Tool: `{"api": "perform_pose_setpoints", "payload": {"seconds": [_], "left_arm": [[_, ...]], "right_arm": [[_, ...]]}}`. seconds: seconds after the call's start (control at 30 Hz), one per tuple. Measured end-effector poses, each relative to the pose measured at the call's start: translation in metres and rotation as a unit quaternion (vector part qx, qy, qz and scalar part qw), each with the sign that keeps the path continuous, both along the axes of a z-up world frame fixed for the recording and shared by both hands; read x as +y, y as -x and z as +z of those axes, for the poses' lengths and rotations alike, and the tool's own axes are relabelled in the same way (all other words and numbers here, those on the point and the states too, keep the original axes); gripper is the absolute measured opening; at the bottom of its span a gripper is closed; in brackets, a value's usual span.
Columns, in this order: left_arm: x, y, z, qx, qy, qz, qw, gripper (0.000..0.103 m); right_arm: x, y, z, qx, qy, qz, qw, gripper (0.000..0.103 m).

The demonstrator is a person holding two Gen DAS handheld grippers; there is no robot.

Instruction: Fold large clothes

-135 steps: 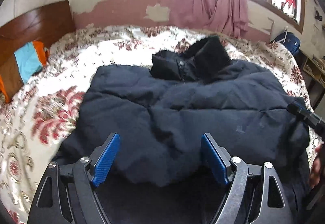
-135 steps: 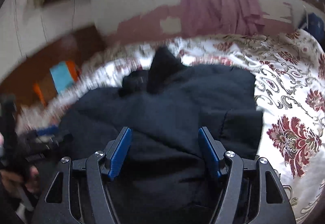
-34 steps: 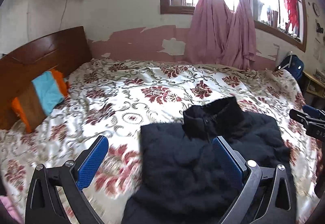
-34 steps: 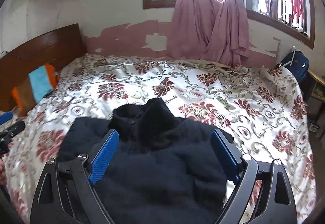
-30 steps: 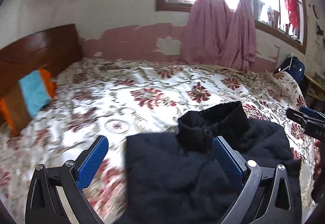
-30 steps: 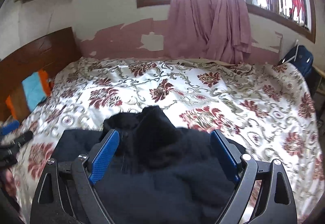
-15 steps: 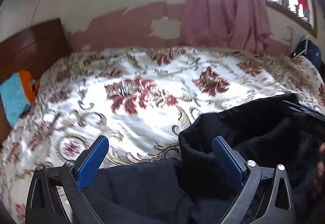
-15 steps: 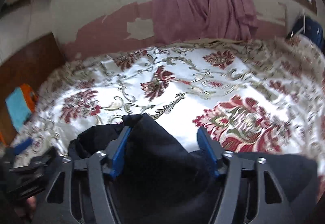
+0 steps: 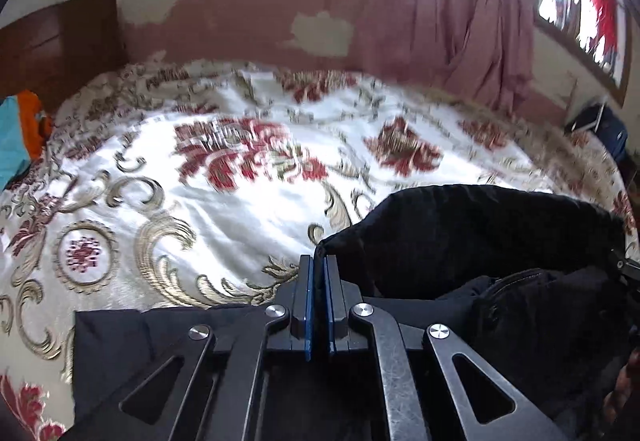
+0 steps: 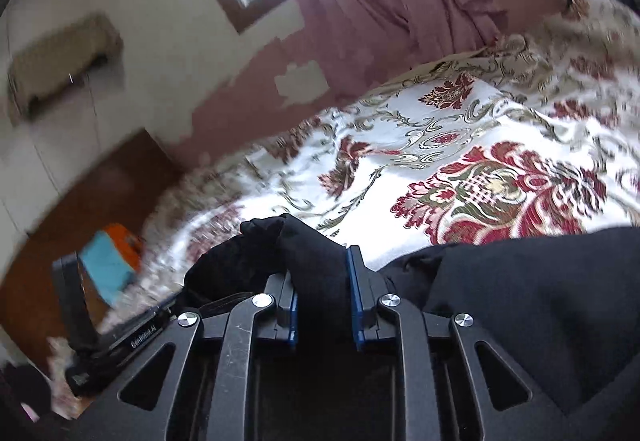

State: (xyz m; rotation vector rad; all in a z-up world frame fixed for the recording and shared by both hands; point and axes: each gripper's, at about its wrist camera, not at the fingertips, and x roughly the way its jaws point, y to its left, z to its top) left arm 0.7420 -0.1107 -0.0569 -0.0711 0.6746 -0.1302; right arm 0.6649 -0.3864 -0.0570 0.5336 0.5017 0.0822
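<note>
A large black padded jacket [image 9: 472,241] lies on the floral bedspread [image 9: 224,177]. My left gripper [image 9: 318,265] is shut on the left edge of the jacket's hood, thin fabric pinched between its blue pads. In the right wrist view the jacket [image 10: 540,293] fills the lower right. My right gripper [image 10: 322,261] is shut on a thick bunch of the black hood, which bulges up between the pads. The left gripper's body [image 10: 120,341] shows at the lower left of the right wrist view.
A wooden headboard [image 9: 60,45] with a blue and orange pillow [image 9: 20,133] stands at the left. Pink curtains [image 9: 448,13] hang at the window behind the bed. A dark blue bag [image 9: 604,129] sits at the far right.
Both grippers have moved forward to the jacket's hood and closed on it; half a second ago the left was wide open and the right was partly open.
</note>
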Motion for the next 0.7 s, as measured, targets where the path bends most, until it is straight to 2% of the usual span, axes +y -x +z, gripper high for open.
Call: {"api": "perform_pose_setpoints", "payload": {"seconds": [0.1, 0.2, 0.3, 0.37, 0.43, 0.53, 0.6, 0.7], "left_arm": [[0.009, 0.024, 0.012, -0.035, 0.032, -0.002, 0.9989, 0.005], [0.016, 0.047, 0.02, -0.05, 0.064, -0.011, 0.9966, 0.005], [0.02, 0.066, 0.019, -0.035, 0.072, -0.031, 0.9963, 0.005], [0.02, 0.074, 0.01, -0.02, 0.057, -0.035, 0.9975, 0.005], [0.017, 0.078, -0.003, 0.0, 0.039, -0.036, 0.9986, 0.005], [0.017, 0.077, -0.016, 0.023, 0.041, -0.032, 0.9984, 0.005], [0.018, 0.074, -0.026, 0.043, 0.049, -0.033, 0.9974, 0.005], [0.019, 0.069, -0.045, 0.074, 0.069, -0.036, 0.9941, 0.005]], "right_arm": [[-0.012, 0.024, -0.001, -0.019, -0.037, -0.002, 0.999, 0.015], [-0.007, 0.044, 0.006, -0.02, -0.002, 0.003, 1.0, 0.014], [0.006, 0.062, 0.012, -0.01, 0.063, 0.007, 0.998, 0.013], [0.015, 0.071, 0.014, 0.004, 0.114, 0.007, 0.993, 0.013], [0.029, 0.075, 0.012, 0.018, 0.168, 0.008, 0.986, 0.013], [0.04, 0.08, 0.007, 0.039, 0.237, 0.008, 0.971, 0.012], [0.036, 0.082, -0.002, 0.046, 0.234, 0.005, 0.971, 0.011], [0.021, 0.079, -0.014, 0.065, 0.197, 0.006, 0.978, 0.01]]}}
